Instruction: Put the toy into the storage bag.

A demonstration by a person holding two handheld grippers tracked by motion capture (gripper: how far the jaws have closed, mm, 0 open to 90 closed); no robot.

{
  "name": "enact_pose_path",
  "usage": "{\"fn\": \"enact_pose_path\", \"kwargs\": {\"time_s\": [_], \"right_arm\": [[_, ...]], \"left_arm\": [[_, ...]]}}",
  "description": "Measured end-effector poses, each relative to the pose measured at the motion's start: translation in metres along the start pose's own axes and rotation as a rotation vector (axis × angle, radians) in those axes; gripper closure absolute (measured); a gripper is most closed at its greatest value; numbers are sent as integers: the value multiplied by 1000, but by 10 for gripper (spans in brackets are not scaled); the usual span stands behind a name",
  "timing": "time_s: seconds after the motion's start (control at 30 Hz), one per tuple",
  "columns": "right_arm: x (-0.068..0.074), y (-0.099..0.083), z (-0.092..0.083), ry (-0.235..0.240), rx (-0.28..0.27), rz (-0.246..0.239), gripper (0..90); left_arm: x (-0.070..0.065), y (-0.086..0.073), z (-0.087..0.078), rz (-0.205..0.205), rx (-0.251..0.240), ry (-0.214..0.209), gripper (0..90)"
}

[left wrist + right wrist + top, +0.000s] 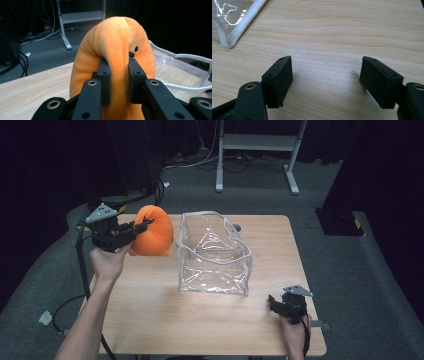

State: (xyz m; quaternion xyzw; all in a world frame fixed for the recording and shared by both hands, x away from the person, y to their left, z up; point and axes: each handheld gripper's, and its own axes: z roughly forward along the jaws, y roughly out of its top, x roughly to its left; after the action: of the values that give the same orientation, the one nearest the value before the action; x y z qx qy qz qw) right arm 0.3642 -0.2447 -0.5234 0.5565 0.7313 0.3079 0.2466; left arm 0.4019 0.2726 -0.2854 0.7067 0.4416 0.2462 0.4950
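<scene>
My left tongs (145, 224) are pinching an orange plush toy (152, 232), and a fold of its soft fabric is squeezed between the two black pads (103, 75). The toy hangs at the tip of these tongs, above the far left part of the table (200, 320), and it bulges up and around the pads on both sides. In the left gripper view I can see two small dark dots on the toy (117, 45), just above the pad on the right. Just beside the toy, on the side away from my left hand, a clear plastic bag (215, 252) with a white rim stands open on the table. My right tongs (274, 302) are spread wide with nothing between them, low over the bare wood, and a corner of the bag (234, 22) lies ahead of them to the left.
</scene>
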Motion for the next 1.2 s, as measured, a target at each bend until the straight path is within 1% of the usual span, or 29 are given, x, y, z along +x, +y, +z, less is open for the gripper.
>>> {"fn": "enact_pose_path", "kwargs": {"time_s": [0.13, 0.33, 0.7, 0.93, 1.2], "right_arm": [[0, 0, 0, 0, 0, 0, 261], [0, 0, 0, 0, 0, 0, 261], [0, 0, 0, 0, 0, 0, 261], [0, 0, 0, 0, 0, 0, 261], [0, 0, 0, 0, -1, 0, 261]], "left_arm": [[-5, 5, 2, 5, -9, -15, 756], [-10, 7, 7, 2, -10, -32, 756], [-18, 15, 19, 4, -14, -65, 757], [-23, 21, 25, 13, -14, -68, 757], [-24, 26, 25, 13, -22, -70, 757]]}}
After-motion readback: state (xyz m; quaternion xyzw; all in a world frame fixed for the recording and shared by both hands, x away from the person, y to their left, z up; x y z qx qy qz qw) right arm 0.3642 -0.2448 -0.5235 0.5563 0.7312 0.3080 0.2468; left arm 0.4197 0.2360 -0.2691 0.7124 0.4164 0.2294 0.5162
